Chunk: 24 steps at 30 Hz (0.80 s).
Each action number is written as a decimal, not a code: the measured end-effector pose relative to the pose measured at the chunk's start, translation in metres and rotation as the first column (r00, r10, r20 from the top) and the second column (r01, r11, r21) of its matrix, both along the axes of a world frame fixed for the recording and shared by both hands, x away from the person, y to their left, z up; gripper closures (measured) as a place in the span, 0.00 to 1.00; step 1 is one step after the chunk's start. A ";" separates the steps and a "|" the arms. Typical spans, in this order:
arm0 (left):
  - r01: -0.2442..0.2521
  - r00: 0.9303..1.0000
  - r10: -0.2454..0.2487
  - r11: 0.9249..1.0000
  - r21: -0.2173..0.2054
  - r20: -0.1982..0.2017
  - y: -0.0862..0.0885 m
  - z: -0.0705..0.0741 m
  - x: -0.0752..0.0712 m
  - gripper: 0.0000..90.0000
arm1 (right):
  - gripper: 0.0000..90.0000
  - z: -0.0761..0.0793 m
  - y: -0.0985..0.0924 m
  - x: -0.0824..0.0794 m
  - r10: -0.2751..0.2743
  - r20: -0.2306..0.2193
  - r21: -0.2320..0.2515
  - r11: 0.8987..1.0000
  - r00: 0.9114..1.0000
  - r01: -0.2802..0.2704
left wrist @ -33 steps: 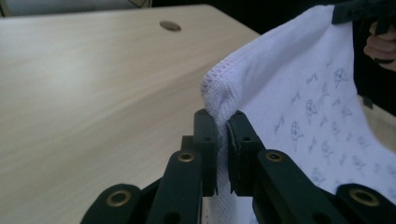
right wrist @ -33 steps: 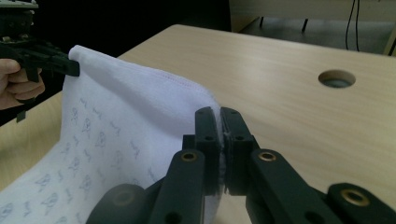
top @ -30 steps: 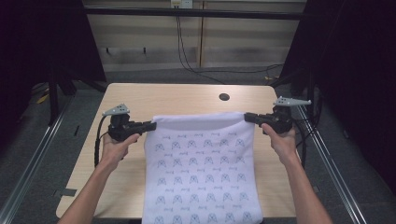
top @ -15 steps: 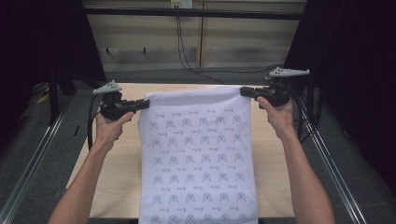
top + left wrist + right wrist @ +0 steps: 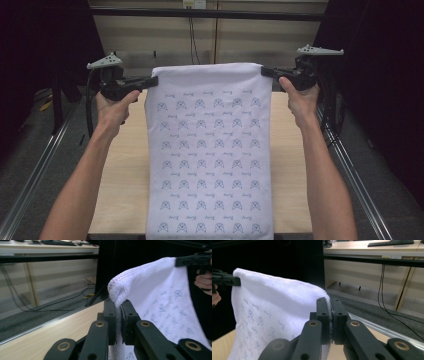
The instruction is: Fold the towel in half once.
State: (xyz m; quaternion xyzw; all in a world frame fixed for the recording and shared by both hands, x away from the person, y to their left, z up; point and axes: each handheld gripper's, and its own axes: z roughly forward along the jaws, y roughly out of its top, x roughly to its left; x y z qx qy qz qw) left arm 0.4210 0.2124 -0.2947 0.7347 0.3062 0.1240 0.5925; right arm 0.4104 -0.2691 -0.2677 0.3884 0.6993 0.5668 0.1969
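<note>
A white towel (image 5: pixel 210 150) with small blue printed figures hangs stretched between the two grippers, above the wooden table (image 5: pixel 125 165). My left gripper (image 5: pixel 152 81) is shut on its top left corner, and my right gripper (image 5: pixel 264 71) is shut on its top right corner. In the left gripper view the jaws pinch the towel's hemmed edge (image 5: pixel 117 290), with the other gripper (image 5: pixel 193 260) holding the far corner. In the right gripper view the jaws clamp the towel's hem (image 5: pixel 287 282), and the left gripper (image 5: pixel 227 280) shows at the far corner. The towel's lower end drapes over the table's near edge.
Metal rails (image 5: pixel 350 170) run along both sides of the table. Behind it stands a wooden panel wall (image 5: pixel 165 40) with black cables (image 5: pixel 192 35) hanging down. A desk with a keyboard (image 5: pixel 390 243) stands farther off. Dark curtains close both sides.
Both hands have risen and carried the towel's top edge upward and farther from the person. More of the towel now hangs free above the table. Both grips stayed shut.
</note>
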 end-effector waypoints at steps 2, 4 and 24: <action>0.022 1.000 -0.022 0.999 0.029 -0.016 -0.001 -0.013 -0.007 0.94 | 0.96 -0.010 -0.003 -0.010 0.022 -0.013 -0.019 1.000 1.000 -0.022; 0.044 0.998 -0.042 0.998 0.047 -0.047 -0.001 -0.033 -0.019 0.94 | 0.96 -0.024 -0.006 -0.021 0.044 -0.033 -0.013 0.999 0.998 -0.045; 0.256 0.941 -0.231 0.964 0.072 -0.247 0.012 -0.134 -0.164 0.94 | 0.96 -0.149 -0.018 -0.199 0.224 -0.258 -0.015 0.972 0.940 -0.235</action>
